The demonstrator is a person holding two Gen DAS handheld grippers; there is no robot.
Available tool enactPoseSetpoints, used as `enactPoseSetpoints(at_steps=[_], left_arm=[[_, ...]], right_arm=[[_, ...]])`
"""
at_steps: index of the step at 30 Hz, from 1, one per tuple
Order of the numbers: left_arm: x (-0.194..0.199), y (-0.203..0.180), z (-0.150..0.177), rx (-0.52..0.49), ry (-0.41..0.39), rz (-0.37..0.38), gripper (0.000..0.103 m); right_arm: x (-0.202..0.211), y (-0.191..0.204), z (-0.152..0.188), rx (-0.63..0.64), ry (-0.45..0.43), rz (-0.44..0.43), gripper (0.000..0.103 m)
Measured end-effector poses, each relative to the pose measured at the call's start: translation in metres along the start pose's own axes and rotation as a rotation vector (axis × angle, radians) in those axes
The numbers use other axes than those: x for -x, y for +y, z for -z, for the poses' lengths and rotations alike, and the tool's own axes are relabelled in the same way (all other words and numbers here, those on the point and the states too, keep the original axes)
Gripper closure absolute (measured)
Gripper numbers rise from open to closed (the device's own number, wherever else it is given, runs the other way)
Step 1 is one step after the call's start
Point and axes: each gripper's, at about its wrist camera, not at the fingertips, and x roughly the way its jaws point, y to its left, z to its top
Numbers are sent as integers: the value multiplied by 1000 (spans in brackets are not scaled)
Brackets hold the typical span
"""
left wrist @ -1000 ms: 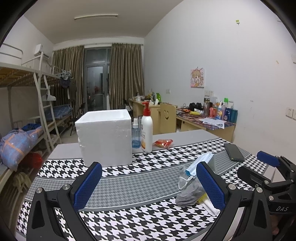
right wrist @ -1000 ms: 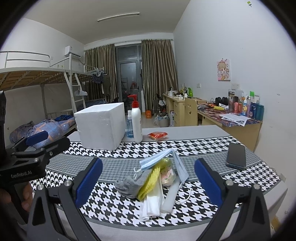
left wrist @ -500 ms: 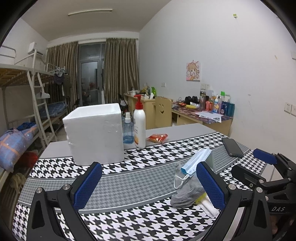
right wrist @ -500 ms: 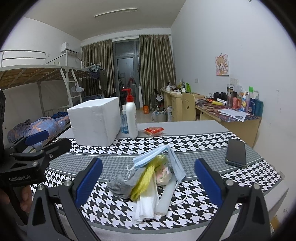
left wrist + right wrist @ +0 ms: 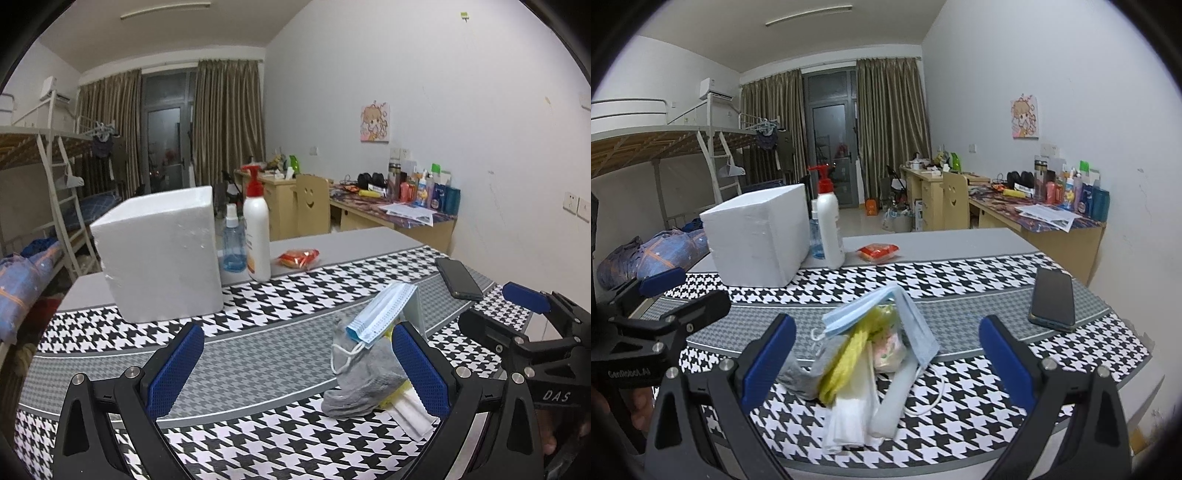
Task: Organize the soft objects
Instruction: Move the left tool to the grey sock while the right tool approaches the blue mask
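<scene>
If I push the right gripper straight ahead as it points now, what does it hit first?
Most likely the pile of soft items: the blue face mask sits between the open right gripper fingers, with the yellow cloth beneath it. Depth is uncertain.

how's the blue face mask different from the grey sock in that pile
The blue face mask is pale blue, thin and pleated, and it drapes over the top of the pile like a tent. The grey sock is thicker knit fabric, crumpled low against the houndstooth cloth at the pile's left edge. The mask has white ear loops; the sock has none. Both are limp soft items in the same heap, and neither is gripped.
</scene>
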Motion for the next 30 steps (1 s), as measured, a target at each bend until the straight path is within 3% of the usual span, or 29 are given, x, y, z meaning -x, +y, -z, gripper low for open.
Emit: enactPoseSetpoints(at_steps=[26,30], left_arm=[[-53,-20,26,-10,184,112,1],[-64,-26,29,-23,215,135,5]], right_arm=[[-33,-19,0,-20,83,33,2],[-39,-18,0,-10,94,34,2]])
